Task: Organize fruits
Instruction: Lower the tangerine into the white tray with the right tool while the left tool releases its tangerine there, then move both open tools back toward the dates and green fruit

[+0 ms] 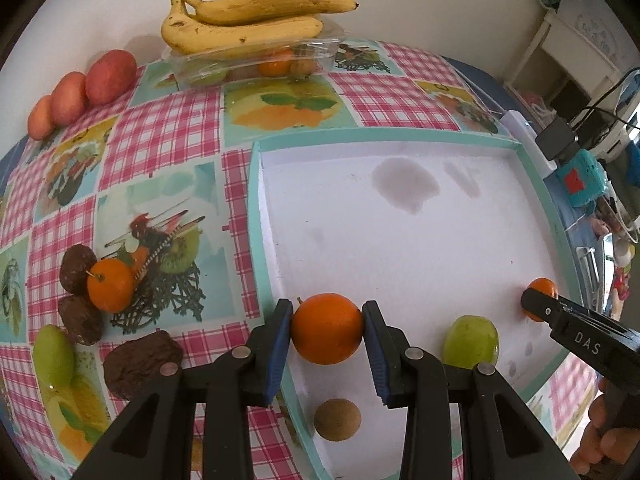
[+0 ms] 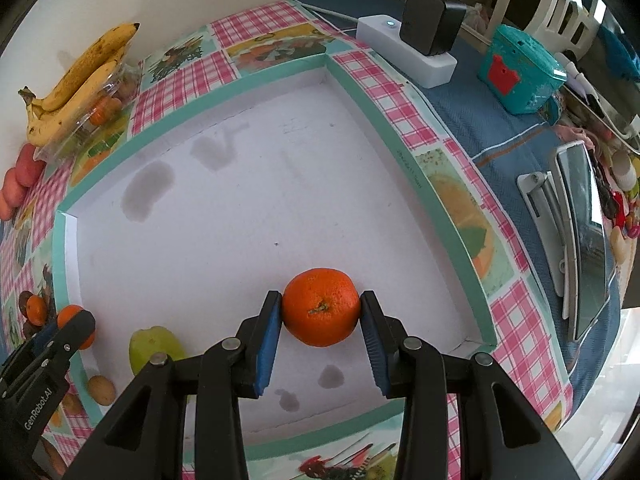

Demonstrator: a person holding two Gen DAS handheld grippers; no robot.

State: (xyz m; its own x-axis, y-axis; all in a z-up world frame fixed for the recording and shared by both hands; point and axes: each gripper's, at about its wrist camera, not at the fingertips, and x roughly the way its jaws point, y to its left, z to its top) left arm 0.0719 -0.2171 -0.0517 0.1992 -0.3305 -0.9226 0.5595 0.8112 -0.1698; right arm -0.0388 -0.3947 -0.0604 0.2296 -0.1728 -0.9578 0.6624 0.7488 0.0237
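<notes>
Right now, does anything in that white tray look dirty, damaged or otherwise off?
Yes. The white tray has grey, damp-looking stains: two large blotches near its far side and smaller spots near the right gripper. The bananas show brown speckling. Nothing looks spilled or broken.

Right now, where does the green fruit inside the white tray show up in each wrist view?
Left wrist: the green fruit lies low and right of centre, just right of the left gripper.
Right wrist: the green fruit sits at lower left, partly behind the right gripper.
Shared landmark: the tray's teal rim.
</notes>
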